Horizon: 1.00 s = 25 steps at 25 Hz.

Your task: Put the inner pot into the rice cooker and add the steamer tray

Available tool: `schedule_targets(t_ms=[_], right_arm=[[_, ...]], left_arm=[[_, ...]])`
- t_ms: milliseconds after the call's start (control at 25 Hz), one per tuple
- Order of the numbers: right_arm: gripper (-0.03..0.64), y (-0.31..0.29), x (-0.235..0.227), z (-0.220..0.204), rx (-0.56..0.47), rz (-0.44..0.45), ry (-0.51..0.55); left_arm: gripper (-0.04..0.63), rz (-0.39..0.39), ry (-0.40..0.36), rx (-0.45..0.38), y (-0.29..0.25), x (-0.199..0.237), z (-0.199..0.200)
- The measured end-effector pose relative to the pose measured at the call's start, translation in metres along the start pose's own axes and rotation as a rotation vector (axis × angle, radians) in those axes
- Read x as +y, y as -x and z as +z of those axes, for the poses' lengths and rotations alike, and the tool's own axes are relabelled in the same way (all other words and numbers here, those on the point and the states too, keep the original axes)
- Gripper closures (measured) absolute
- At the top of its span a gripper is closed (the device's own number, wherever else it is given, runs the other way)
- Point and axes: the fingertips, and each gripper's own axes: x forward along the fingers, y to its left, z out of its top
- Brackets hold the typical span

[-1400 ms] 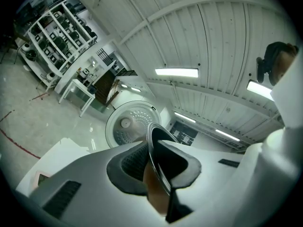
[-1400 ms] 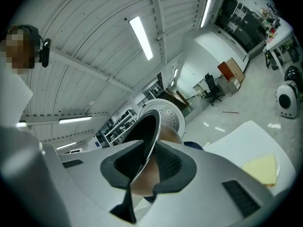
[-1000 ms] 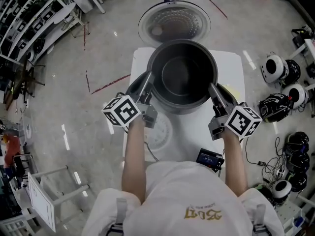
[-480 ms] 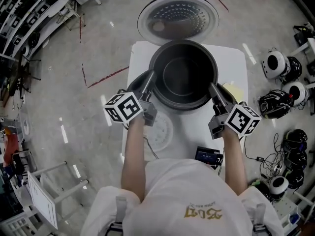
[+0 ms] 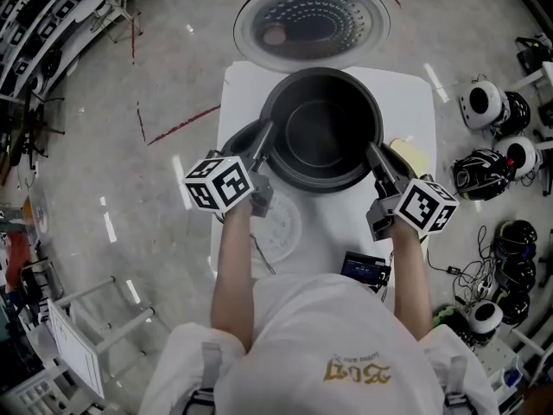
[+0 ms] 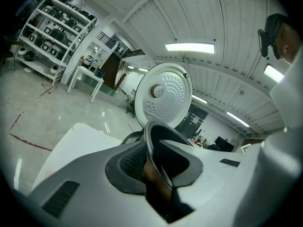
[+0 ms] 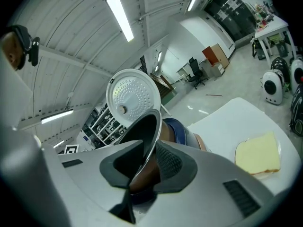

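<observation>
As only their views show, left gripper [image 6: 158, 162] and right gripper [image 7: 144, 167], jaws just widening, clasp inner pot [image 5: 321, 132].

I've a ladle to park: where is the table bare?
Bare on the white table: the two far corners beside the inner pot, and the near strip between the white round tray and the black device. Crowded: right of the pot, where the yellow cloth lies.
</observation>
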Motion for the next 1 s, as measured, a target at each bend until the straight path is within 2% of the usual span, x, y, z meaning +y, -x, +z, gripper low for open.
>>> schedule_targets(t_ms=[400, 560, 600, 680, 720, 840, 1000], right_arm=[[0.5, -0.005, -0.009, -0.004, 0.047, -0.035, 0.069], [0.495, -0.009, -0.012, -0.007, 0.079, -0.063, 0.122], [0.494, -0.011, -0.012, -0.009, 0.088, -0.071, 0.141], [0.491, -0.014, -0.01, -0.009, 0.088, -0.08, 0.178], [0.484, -0.016, -0.01, -0.008, 0.082, -0.089, 0.192], [0.489, -0.019, -0.014, -0.002, 0.08, -0.139, 0.241], [0.509, -0.01, -0.018, 0.005, 0.054, -0.179, 0.288]], left_arm=[[0.474, 0.071, -0.155, 0.034, -0.009, -0.001, 0.001], [0.459, 0.146, -0.273, 0.054, -0.011, 0.003, 0.0], [0.479, 0.172, -0.309, 0.046, -0.01, 0.006, 0.002], [0.566, 0.199, -0.368, 0.023, -0.01, 0.007, 0.009], [0.557, 0.195, -0.386, 0.018, -0.012, 0.005, 0.012], [0.514, 0.179, -0.409, 0.033, -0.019, 0.003, 0.011], [0.469, 0.179, -0.391, 0.045, -0.018, 0.003, 0.0]])
